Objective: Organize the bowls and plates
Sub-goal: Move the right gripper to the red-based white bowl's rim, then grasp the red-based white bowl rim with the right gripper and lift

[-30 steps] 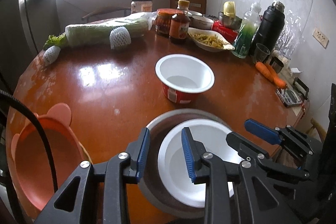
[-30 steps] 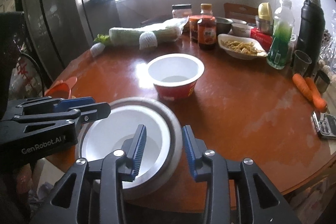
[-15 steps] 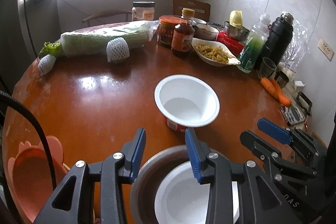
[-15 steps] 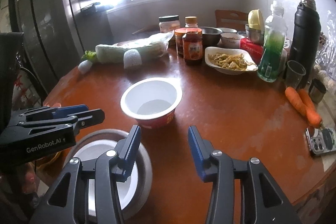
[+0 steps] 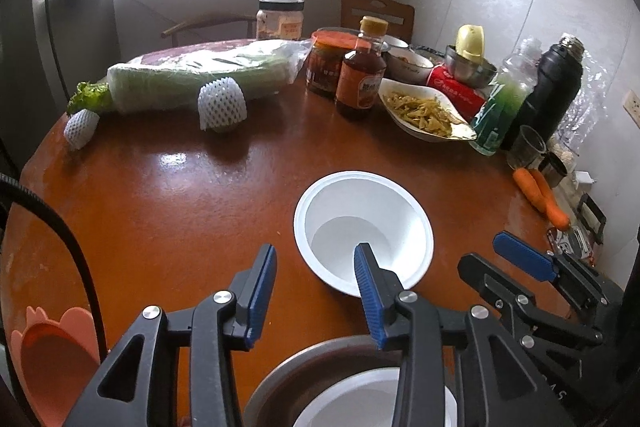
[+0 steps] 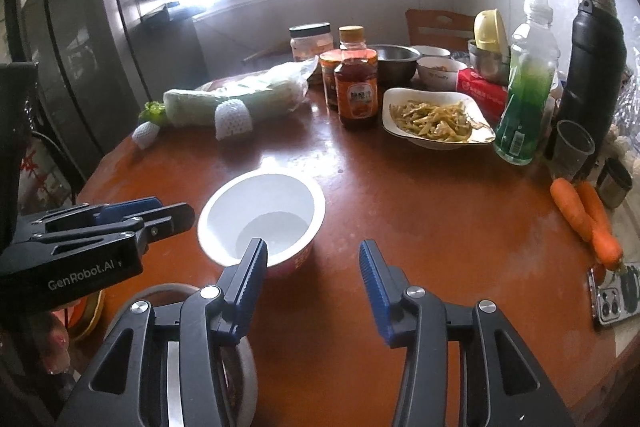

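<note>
The left gripper (image 5: 316, 287) stands narrowly parted with nothing between its pads, and the right gripper (image 6: 312, 285) stands somewhat wider, also empty. One second ago both straddled the rim of the grey plate (image 5: 320, 359) carrying the white dish (image 5: 360, 403); both have since let go and drawn back, so that stack now sits at 6 o'clock at the bottom edge of the left wrist view, resting free on the table (image 5: 180, 211). This indicates that the stacking step is complete and the grippers are free for the next item. The paper bowl (image 5: 362, 219) stands upright just beyond the fingertips at 12 to 1 o'clock, apart from the stack, and is the likely next pickup. An orange dish (image 5: 56, 359) remains at 8 o'clock near the table edge.
</note>
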The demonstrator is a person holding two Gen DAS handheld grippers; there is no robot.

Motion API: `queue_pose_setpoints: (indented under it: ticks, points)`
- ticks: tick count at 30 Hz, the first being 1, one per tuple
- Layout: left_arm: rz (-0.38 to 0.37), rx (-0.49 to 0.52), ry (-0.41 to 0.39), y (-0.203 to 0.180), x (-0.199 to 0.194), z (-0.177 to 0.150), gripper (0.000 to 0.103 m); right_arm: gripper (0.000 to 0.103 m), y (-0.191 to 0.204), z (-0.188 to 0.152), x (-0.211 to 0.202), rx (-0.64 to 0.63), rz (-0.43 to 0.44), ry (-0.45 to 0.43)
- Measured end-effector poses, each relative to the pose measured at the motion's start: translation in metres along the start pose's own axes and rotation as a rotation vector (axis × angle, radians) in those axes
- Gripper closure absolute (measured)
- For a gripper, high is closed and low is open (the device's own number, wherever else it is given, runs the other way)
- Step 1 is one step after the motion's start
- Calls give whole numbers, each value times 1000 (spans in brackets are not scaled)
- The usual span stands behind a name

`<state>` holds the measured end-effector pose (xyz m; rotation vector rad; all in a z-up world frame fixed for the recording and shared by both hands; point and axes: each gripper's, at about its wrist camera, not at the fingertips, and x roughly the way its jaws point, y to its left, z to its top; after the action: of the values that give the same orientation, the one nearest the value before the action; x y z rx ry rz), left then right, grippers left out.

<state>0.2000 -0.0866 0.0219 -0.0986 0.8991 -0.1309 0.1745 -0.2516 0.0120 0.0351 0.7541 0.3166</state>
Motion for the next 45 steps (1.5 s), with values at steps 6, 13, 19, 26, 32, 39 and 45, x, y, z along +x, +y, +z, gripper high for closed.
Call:
queue_pose_setpoints:
  ticks: [6,13,19,26,32,39,45]
  points:
    - [10,-24,32,6,17,7,63,54,-5,11,24,-3,6,41]
    - [36,-44,76,11,38,12,63,53,-2,19,51,-25,28,96]
    - [45,-45,104,11,51,14,63,54,-2,22,68,-31,38,128]
    - [50,-47,127,12,62,15,63,54,-3,23,81,-31,44,156]
    - [26,-50,131,13,65,15,63,59,-2,23,83,-46,49,150]
    - [-29,-47,142,10,65,13,72,79,2,21,81,-58,81,156]
    - [-30,-50,110,10,54,13,72,80,8,23,73,-65,82,138]
